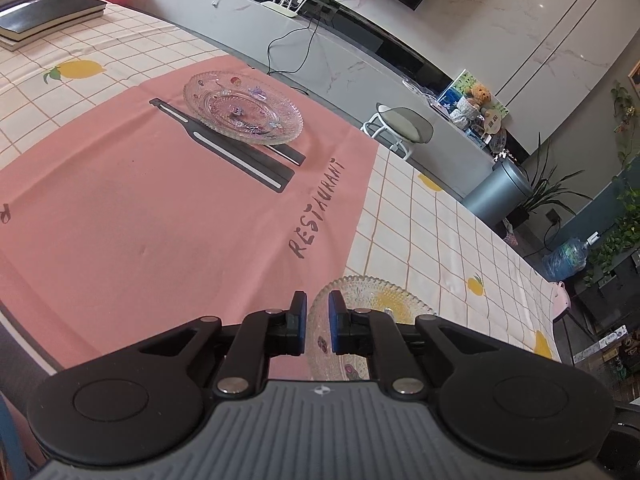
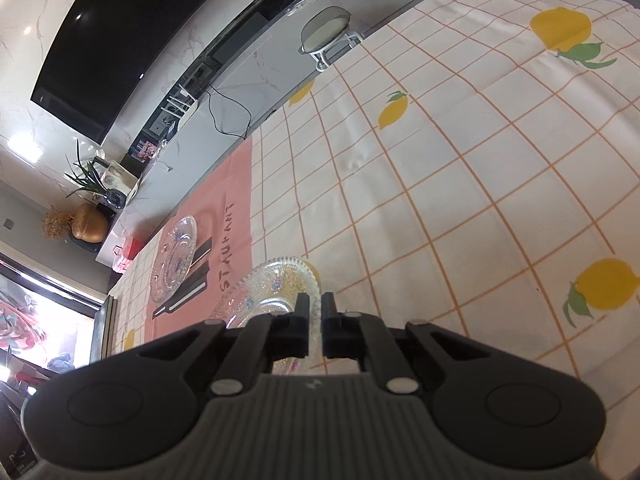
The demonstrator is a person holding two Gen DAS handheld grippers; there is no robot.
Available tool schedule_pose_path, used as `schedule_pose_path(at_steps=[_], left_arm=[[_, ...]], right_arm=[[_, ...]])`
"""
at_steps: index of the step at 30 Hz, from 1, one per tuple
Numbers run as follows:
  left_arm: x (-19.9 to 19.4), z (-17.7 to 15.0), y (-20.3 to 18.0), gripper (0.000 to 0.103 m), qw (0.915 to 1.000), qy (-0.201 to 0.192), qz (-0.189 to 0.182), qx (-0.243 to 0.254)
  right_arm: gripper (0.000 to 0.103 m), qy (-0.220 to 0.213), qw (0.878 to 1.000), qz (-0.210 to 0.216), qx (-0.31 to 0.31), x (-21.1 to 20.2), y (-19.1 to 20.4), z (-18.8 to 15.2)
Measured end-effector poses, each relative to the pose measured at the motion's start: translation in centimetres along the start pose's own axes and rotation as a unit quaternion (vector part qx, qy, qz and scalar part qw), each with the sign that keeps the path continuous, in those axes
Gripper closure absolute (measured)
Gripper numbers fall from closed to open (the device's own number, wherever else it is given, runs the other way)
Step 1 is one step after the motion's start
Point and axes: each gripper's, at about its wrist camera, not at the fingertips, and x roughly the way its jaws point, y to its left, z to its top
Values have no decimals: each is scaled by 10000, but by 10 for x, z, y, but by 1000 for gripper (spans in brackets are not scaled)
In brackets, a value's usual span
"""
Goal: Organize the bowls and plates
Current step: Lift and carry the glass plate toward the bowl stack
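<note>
- My left tool (image 1: 317, 322) was pinched nearly closed on the near rim of a glass plate (image 1: 372, 304), and my right tool (image 2: 315, 320) was clamped on the same plate's opposite rim (each view showed a rim running between the pads).
- That plate sat at about five o'clock on the counter (image 2: 460, 140), straddling the pink mat (image 1: 160, 200) and the checked cloth (image 1: 440, 220).
- The second glass plate (image 1: 242, 110) rested at about eleven o'clock on the mat, over the printed cutlery.
- I judged the step as carrying the gripped plate over to stack it; I'd have kept both tools level and moving together, since uneven pull could twist the rim free.
- Pressed glass, beaded scalloped edge, shallow round well: hard, slick, brittle.
</note>
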Motion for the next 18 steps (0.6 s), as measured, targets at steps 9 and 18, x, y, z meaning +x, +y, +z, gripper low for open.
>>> schedule_pose_path(at_steps=[9, 18], left_arm=[[-34, -29, -2, 91, 9996, 122, -86, 252], [-63, -52, 6, 91, 9987, 288, -71, 408]], right_arm=[[100, 14, 9996, -28, 273, -42, -18, -34], [100, 161, 9993, -216, 252, -69, -20, -61]])
